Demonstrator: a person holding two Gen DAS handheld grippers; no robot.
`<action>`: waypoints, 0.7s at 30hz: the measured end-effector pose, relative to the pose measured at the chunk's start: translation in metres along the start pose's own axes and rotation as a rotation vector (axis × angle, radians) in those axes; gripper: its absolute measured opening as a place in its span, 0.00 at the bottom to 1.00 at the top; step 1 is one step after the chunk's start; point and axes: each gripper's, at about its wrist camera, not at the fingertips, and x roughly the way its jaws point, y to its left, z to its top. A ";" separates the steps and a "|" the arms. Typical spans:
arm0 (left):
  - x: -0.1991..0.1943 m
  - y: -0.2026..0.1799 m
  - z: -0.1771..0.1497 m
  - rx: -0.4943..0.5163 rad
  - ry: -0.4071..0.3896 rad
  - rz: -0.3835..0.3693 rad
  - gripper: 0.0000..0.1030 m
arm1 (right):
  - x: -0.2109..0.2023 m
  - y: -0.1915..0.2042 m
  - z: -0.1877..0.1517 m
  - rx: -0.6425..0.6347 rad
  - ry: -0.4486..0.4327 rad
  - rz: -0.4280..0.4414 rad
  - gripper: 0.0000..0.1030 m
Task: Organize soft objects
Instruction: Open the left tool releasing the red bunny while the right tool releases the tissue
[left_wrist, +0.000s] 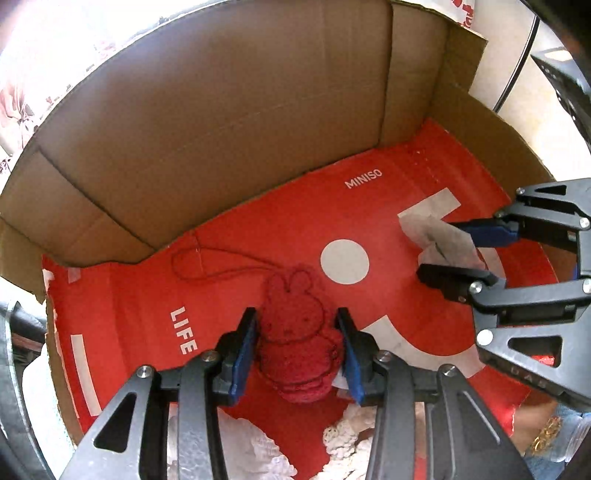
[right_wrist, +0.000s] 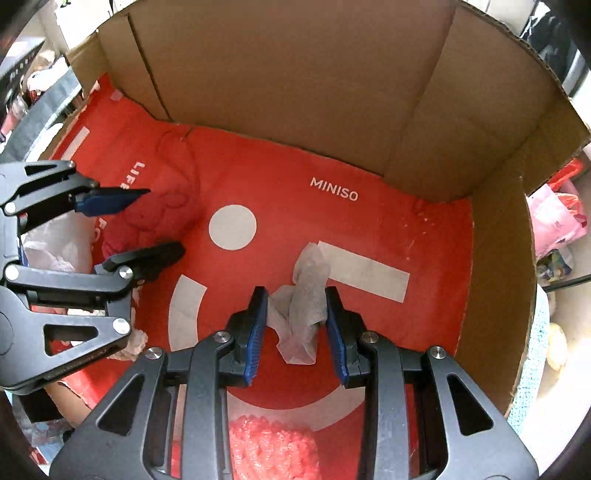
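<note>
Both grippers pointed steeply down into the cardboard box (left_wrist: 207, 110). Nearest the left camera, the left gripper (left_wrist: 297, 341) had its blue pads (left_wrist: 245, 350) flanking the red knitted bunny (left_wrist: 295, 332) at the body, though I could not tell whether they were pressing it or had just let go. The right gripper (right_wrist: 295, 325) closed narrowly around the pale crumpled cloth (right_wrist: 303, 306), its pads at the fabric's sides. Both pieces rested on the red printed liner (left_wrist: 303, 206) on the box floor, the bunny to the left, the cloth to the right, well apart. I judged both light, limp and easily squashed; the bunny's thick middle and the cloth's bunched centre looked the surest holds. White lace (left_wrist: 258, 450) and pink bubble wrap (right_wrist: 273, 446) lay near. Farther back, the bunny's loop cord (left_wrist: 207, 264) trailed toward the far wall and could snag.
</note>
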 end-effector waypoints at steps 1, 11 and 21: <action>0.000 0.002 0.001 -0.003 0.001 -0.002 0.44 | 0.001 0.001 0.000 -0.005 0.006 -0.004 0.29; -0.008 0.009 0.003 -0.020 -0.011 -0.001 0.59 | 0.007 0.024 0.009 -0.029 0.010 -0.061 0.59; -0.043 0.021 -0.008 -0.049 -0.068 0.017 0.70 | -0.011 0.034 0.008 -0.027 -0.024 -0.076 0.59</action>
